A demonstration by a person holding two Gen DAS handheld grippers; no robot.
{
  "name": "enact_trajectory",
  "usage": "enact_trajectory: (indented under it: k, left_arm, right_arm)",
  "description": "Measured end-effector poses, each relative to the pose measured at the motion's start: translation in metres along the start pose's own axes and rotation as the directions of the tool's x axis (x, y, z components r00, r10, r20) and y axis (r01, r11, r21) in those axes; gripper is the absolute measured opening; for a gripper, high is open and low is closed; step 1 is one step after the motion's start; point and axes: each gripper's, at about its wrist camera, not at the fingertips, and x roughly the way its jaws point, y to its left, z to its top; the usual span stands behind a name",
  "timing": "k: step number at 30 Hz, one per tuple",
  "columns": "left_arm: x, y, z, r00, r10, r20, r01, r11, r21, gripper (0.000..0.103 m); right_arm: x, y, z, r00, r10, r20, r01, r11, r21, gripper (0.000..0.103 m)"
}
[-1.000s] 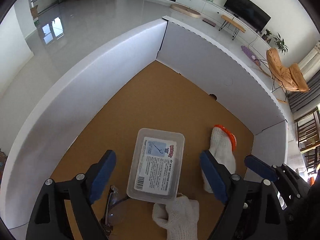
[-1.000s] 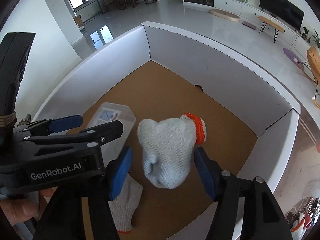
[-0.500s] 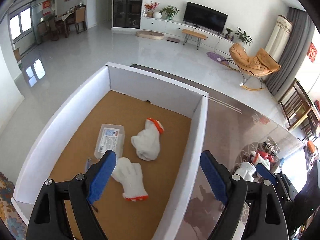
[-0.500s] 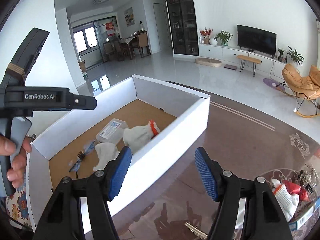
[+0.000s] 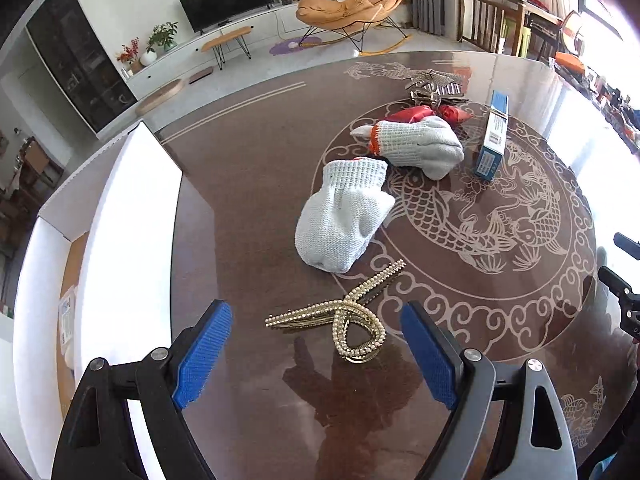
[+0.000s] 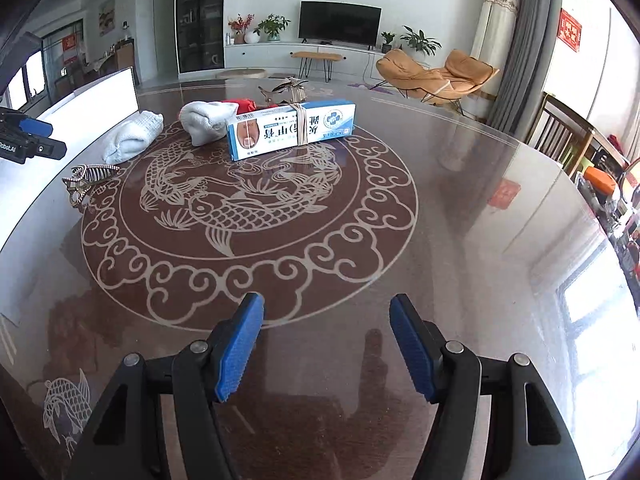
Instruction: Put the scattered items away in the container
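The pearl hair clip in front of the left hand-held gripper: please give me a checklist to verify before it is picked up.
1. Left hand-held gripper open and empty: ok, jaws spread wide.
2. Pearl hair clip lies between the fingers' line: ok, just ahead of them.
3. Clip apart from the nearest white glove: ok, a small gap of bare table shows.
4. Fingers low enough to close on the clip: cannot tell, height above the glass is unclear.
5. Right hand-held gripper out of the way: ok, open over bare table, far from the clip.
6. White box reachable: ok, it stands at the left.
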Motion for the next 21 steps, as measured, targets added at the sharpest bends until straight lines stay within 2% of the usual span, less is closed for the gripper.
enact_trajectory:
  k: [4, 6, 7, 8, 9, 11, 12, 13, 14, 15, 16, 19, 21]
  left_arm:
    - [0.026, -0.014, -0.01, 1.0, -0.006, -0.03, 0.007, 0.999, 0.039, 0.087]
    - [0.035, -0.018, -0.012, 0.998, -0.061, -0.027, 0.061, 0.998, -0.007, 0.087]
    - [0.036, -0.02, -0.012, 0.992, -0.124, -0.006, 0.123, 0.992, -0.039, 0.087]
    - [0.033, -0.025, -0.013, 0.978, -0.208, 0.021, 0.209, 0.976, -0.068, 0.089]
    - [0.03, -0.034, -0.013, 0.949, -0.313, 0.044, 0.315, 0.946, -0.076, 0.089]
    - [0.025, -0.056, -0.009, 0.87, -0.492, 0.02, 0.492, 0.87, -0.028, 0.089]
    - [0.021, -0.068, -0.006, 0.84, -0.543, -0.015, 0.543, 0.839, 0.011, 0.089]
    - [0.015, -0.077, -0.004, 0.83, -0.557, -0.034, 0.558, 0.827, 0.065, 0.089]
    - [0.007, -0.082, -0.001, 0.841, -0.541, -0.03, 0.54, 0.833, 0.123, 0.089]
    - [-0.001, -0.082, 0.001, 0.859, -0.512, -0.008, 0.506, 0.847, 0.164, 0.089]
    - [-0.005, -0.075, 0.005, 0.872, -0.489, 0.015, 0.479, 0.86, 0.174, 0.089]
    - [-0.008, -0.034, 0.017, 0.907, -0.414, 0.07, 0.407, 0.908, 0.096, 0.089]
    - [-0.005, -0.006, 0.023, 0.93, -0.351, 0.107, 0.348, 0.936, 0.047, 0.089]
  right_arm:
    - [-0.01, 0.007, -0.007, 0.998, 0.055, 0.003, -0.055, 0.998, -0.036, 0.067]
    - [-0.006, 0.021, -0.005, 0.999, 0.04, -0.015, -0.042, 0.995, -0.092, 0.066]
    - [-0.006, 0.025, -0.006, 0.999, 0.03, -0.012, -0.031, 0.994, -0.105, 0.067]
    - [-0.006, 0.026, -0.007, 0.999, 0.036, -0.01, -0.037, 0.993, -0.109, 0.067]
    - [-0.004, 0.025, -0.007, 0.999, 0.047, -0.016, -0.049, 0.993, -0.105, 0.067]
    - [0.001, 0.017, -0.005, 0.996, 0.082, -0.025, -0.083, 0.995, -0.057, 0.067]
    - [0.002, 0.009, -0.005, 0.995, 0.097, -0.03, -0.098, 0.995, -0.018, 0.067]
    - [0.004, -0.001, -0.005, 0.993, 0.113, -0.039, -0.112, 0.993, 0.033, 0.067]
    - [0.003, -0.01, -0.006, 0.989, 0.147, -0.026, -0.145, 0.986, 0.077, 0.067]
    - [0.002, -0.017, -0.006, 0.987, 0.162, -0.017, -0.16, 0.981, 0.112, 0.067]
    - [0.001, -0.022, -0.007, 0.985, 0.173, -0.009, -0.17, 0.976, 0.137, 0.067]
    - [0.0, -0.023, -0.007, 0.986, 0.168, -0.007, -0.165, 0.975, 0.151, 0.067]
    - [0.0, -0.017, -0.006, 0.99, 0.136, -0.02, -0.133, 0.983, 0.124, 0.067]
